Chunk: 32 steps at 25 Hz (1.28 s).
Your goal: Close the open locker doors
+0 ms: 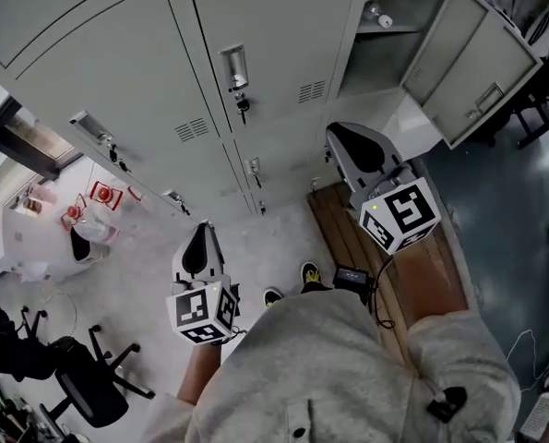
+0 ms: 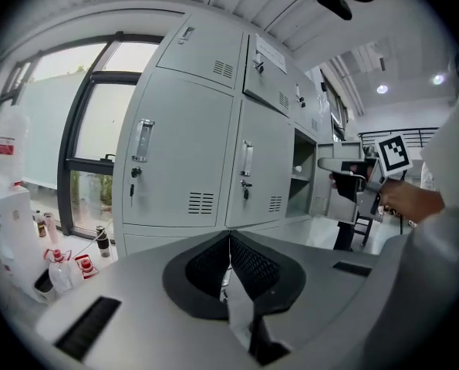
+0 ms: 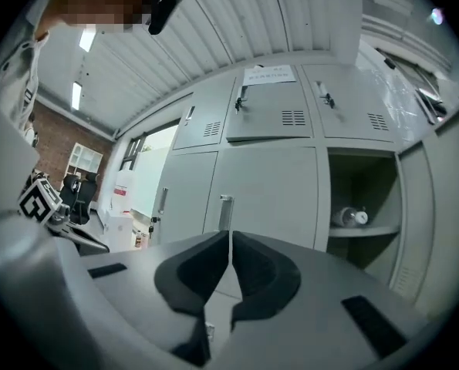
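A bank of grey lockers (image 1: 145, 81) fills the head view. One compartment (image 1: 389, 49) at the upper right stands open, its door (image 1: 482, 67) swung far out to the right, with a bottle (image 1: 378, 15) on its shelf. My right gripper (image 1: 339, 135) is raised in front of the lockers, left of that opening, jaws shut and empty. In the right gripper view (image 3: 230, 233) the open compartment (image 3: 360, 206) and bottle (image 3: 351, 217) lie to the right. My left gripper (image 1: 198, 233) hangs lower left, shut and empty, facing closed doors (image 2: 183, 168).
A wooden bench (image 1: 422, 266) runs along the lockers below the right gripper. An office chair (image 1: 89, 386) stands at the lower left. Small bottles and a white container (image 1: 85, 243) sit by the window at left. Dark furniture legs (image 1: 542, 109) stand beyond the open door.
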Available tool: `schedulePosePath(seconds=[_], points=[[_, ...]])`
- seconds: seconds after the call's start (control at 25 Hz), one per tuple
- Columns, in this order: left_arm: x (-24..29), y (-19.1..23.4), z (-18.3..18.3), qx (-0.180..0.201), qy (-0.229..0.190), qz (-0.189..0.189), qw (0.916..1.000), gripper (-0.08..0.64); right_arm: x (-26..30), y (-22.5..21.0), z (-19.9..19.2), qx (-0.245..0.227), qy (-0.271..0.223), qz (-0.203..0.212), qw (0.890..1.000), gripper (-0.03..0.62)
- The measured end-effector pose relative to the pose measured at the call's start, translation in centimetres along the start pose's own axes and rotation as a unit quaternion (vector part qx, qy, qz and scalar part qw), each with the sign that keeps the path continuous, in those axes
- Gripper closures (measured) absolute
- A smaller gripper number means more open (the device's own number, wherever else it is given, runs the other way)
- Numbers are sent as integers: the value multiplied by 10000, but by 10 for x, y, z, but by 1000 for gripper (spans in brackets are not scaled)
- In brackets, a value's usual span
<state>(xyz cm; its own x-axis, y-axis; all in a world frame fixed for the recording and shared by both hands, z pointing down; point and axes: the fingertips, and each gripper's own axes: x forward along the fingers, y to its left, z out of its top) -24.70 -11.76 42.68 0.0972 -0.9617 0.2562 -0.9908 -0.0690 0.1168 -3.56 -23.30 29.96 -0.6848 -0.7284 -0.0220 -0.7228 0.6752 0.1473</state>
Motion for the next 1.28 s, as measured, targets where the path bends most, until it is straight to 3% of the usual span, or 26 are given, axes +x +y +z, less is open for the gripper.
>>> schedulePosePath(seconds=[0.28,0.44,0.8,1.04,1.28], points=[[-17,-14,-8,137,43,-276,9995,551,-57,13,-45,619,339,-517,9962,554],[-27,-16,-14,267,103,-393,9988,551,-74,21,-44,611,352,-668,9953,554],[-23,-25,-20,83,82,-576,9983,551,-95,2,-41,428,376,-1075,9926,554],[4,-53,-20,107,135,-726,9972,551,-115,-49,-44,338,358,-1442,9883,554],[41,-102,-10,184,111,-906,9957,551,-152,-141,-51,476,270,-2155,9750,553]])
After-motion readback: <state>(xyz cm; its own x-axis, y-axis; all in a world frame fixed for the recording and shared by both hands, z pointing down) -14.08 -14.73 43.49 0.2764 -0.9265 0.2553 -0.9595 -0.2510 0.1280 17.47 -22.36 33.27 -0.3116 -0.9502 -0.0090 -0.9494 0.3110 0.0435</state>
